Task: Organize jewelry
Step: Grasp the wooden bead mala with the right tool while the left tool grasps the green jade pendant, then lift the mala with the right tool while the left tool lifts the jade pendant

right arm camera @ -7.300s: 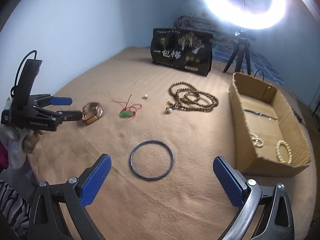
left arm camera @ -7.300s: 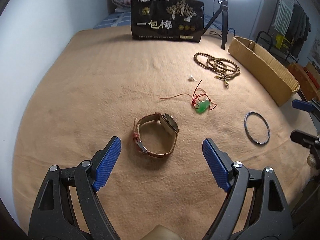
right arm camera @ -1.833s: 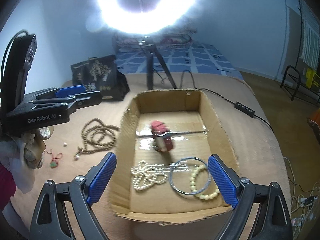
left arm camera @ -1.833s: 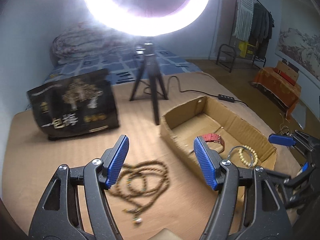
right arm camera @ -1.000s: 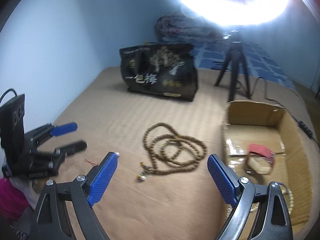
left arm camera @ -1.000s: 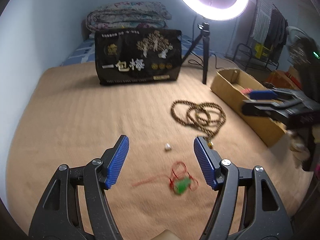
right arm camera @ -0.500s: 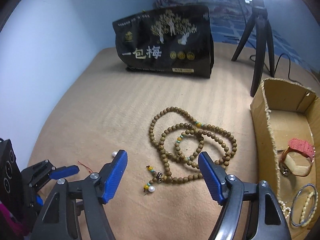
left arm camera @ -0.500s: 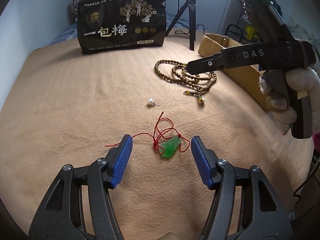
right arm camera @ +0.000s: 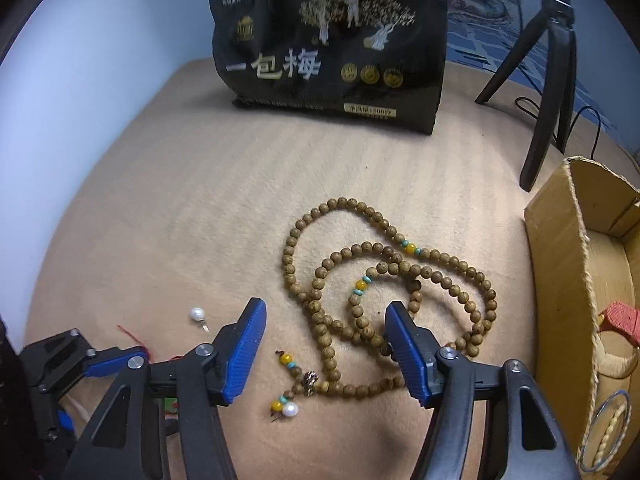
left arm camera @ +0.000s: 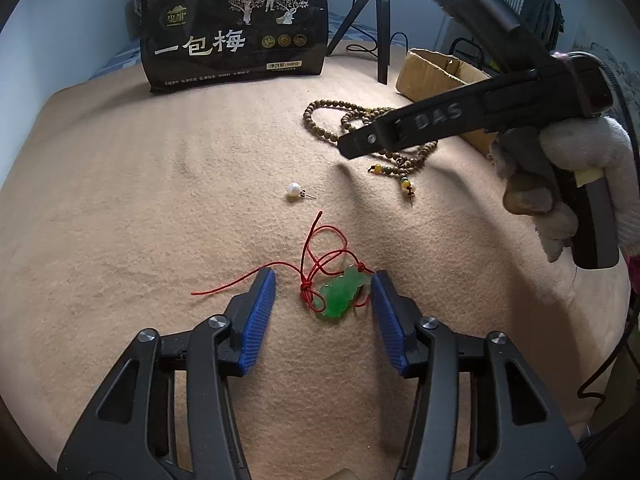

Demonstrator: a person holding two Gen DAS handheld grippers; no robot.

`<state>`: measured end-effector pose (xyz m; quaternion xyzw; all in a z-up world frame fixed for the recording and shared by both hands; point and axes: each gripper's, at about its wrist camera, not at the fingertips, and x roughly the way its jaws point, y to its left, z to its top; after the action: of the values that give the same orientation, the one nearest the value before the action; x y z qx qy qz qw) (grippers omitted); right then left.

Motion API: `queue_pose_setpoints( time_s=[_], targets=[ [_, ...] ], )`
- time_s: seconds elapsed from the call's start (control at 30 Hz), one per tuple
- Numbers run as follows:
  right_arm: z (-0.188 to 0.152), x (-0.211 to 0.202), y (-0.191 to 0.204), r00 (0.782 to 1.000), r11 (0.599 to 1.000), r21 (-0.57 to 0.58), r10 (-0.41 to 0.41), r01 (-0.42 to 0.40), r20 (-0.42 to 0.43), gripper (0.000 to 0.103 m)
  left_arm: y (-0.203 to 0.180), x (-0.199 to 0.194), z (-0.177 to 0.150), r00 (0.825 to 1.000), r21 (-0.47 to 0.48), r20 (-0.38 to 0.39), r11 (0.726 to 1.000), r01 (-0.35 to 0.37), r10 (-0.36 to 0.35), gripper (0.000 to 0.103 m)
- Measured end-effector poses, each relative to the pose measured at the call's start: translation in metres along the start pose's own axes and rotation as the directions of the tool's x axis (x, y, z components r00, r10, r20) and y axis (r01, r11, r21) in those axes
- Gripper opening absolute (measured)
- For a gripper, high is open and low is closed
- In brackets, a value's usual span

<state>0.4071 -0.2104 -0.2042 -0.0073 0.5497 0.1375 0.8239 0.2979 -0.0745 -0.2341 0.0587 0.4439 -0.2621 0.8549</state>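
Note:
A green pendant (left arm camera: 342, 294) on a tangled red cord (left arm camera: 316, 252) lies on the tan blanket. My left gripper (left arm camera: 323, 286) is open, low over it, with the pendant between its blue fingers. My right gripper (right arm camera: 326, 328) is open and straddles the near loops of a brown bead necklace (right arm camera: 384, 276), which also shows in the left wrist view (left arm camera: 352, 124). A pearl earring (left arm camera: 294, 191) lies between the two pieces and appears in the right wrist view (right arm camera: 197, 314). The right gripper's black body (left arm camera: 472, 120) crosses the left wrist view.
A cardboard box (right arm camera: 560, 280) at the right holds a red-strapped watch (right arm camera: 618, 322), a metal bangle (right arm camera: 608, 438) and pale beads. A black printed bag (left arm camera: 236, 28) stands at the back. A tripod (right arm camera: 552, 64) with its cable stands beside the box.
Both grippers left the box and swung back over the blanket. The left one lowered around the green pendant and narrowed; the right one lowered over the bead necklace.

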Motion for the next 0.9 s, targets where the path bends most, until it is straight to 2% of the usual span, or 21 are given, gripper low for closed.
queue_pose_setpoints(
  time_s=[0.13,0.23,0.37,0.4,0.47,0.53,0.6,0.83,0.87,0.9],
  targets=[
    [0.003,0.013,0.008,0.999,0.998,-0.043,-0.047,0.046,-0.022,0.065,-0.002,0.002,0.001,1.0,0.011,-0.001,1.0,-0.011,0.011,0.045],
    [0.004,0.019,0.015,0.996,0.992,-0.089,-0.089,0.087,-0.021,0.06,-0.003,0.004,0.002,1.0,0.015,0.0,1.0,-0.015,0.015,0.042],
    [0.004,0.018,0.015,0.995,0.99,-0.102,-0.098,0.097,-0.008,0.033,-0.002,0.005,0.003,1.0,0.01,0.002,1.0,-0.017,0.017,0.033],
    [0.003,0.017,0.015,0.995,0.99,-0.105,-0.096,0.095,-0.006,0.03,0.0,0.005,0.003,1.0,0.006,0.002,1.0,-0.016,0.016,0.03],
    [0.003,0.016,0.014,0.996,0.99,-0.107,-0.087,0.087,-0.002,0.018,0.002,0.006,0.003,1.0,-0.003,0.002,1.0,-0.011,0.011,0.026],
    [0.004,0.015,0.013,0.997,0.992,-0.104,-0.076,0.076,-0.001,0.012,0.004,0.006,0.004,1.0,-0.015,0.002,1.0,-0.01,0.01,0.021],
    [0.002,0.012,0.013,0.998,0.993,-0.097,-0.066,0.065,0.0,0.011,0.006,0.005,0.003,1.0,-0.024,0.004,1.0,-0.012,0.012,0.016],
    [-0.001,0.001,0.01,1.0,0.998,-0.06,-0.024,0.025,0.019,0.011,0.011,0.001,0.003,1.0,-0.053,0.005,0.999,-0.013,0.013,0.012],
    [-0.001,-0.002,0.01,0.999,0.998,-0.057,-0.018,0.02,0.026,0.011,0.012,-0.001,0.004,1.0,-0.061,0.006,0.998,-0.013,0.013,0.007],
    [-0.002,-0.004,0.01,0.999,0.998,-0.056,-0.014,0.016,0.031,0.011,0.013,-0.003,0.004,1.0,-0.072,0.008,0.997,-0.015,0.015,0.007]
  ],
)
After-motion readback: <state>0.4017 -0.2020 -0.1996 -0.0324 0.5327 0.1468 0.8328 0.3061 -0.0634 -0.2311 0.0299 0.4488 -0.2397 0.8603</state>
